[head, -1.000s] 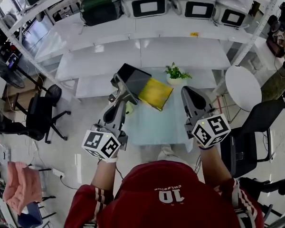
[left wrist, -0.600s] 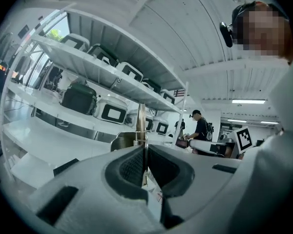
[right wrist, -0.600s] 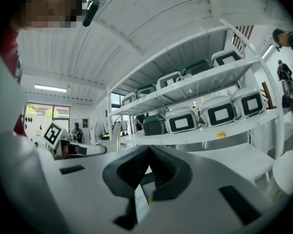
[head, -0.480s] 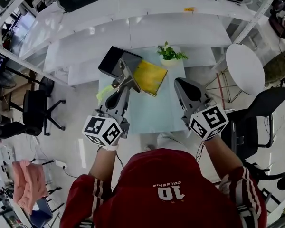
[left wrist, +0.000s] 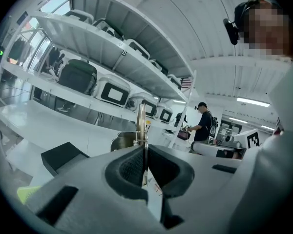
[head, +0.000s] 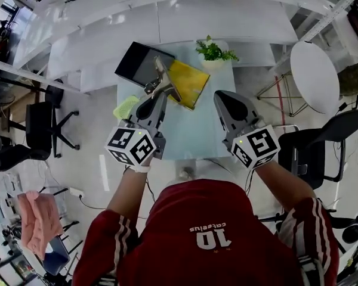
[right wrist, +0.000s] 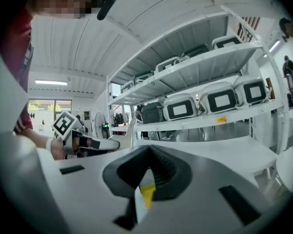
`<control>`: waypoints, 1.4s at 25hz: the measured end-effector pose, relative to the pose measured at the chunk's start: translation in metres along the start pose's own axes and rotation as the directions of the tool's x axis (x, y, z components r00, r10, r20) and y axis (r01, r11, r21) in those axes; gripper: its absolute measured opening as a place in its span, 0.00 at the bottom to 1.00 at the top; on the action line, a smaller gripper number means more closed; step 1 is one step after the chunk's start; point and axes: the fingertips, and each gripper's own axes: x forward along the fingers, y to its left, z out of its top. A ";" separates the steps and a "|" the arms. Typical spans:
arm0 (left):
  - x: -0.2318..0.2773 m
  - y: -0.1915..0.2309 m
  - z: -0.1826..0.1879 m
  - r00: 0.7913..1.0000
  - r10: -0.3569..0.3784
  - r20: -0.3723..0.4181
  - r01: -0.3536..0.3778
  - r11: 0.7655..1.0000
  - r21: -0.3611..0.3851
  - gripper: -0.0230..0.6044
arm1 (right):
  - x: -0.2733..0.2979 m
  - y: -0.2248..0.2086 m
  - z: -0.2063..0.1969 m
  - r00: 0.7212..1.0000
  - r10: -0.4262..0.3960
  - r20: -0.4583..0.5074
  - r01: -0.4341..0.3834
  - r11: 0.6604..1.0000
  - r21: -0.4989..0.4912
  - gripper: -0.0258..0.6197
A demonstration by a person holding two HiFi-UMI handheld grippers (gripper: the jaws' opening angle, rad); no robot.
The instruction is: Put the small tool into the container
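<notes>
head view: the left gripper (head: 153, 100), jaws clenched on the thin metal small tool (head: 161, 81), points toward 12 o'clock above the pale table (head: 197, 136). the tool's free end lines up with the right edge of the black container (head: 137, 63) at the table's 11 o'clock corner, beside a yellow pad (head: 190, 83) and a potted plant (head: 213, 50) at 1 o'clock. left gripper view: the tool stands as a narrow upright blade pinched between the dark pads (left wrist: 129, 167). the right gripper (head: 225, 100), at 3 o'clock of the left, has its jaws pressed together on nothing.
</notes>
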 end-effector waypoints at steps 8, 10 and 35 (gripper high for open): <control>0.039 0.040 -0.052 0.993 0.052 -0.103 -0.057 0.997 -0.048 0.04 | 0.024 -0.031 -0.033 0.998 0.013 -0.065 -0.011 1.000 0.024 0.05; 0.046 0.046 -0.063 0.991 0.062 -0.116 -0.069 0.996 -0.057 0.04 | 0.031 -0.037 -0.043 0.997 0.014 -0.074 -0.012 1.000 0.021 0.05; 0.120 0.116 -0.167 0.948 0.068 -0.312 -0.146 0.961 -0.233 0.04 | 0.094 -0.079 -0.143 0.972 0.033 -0.232 -0.012 0.996 0.089 0.05</control>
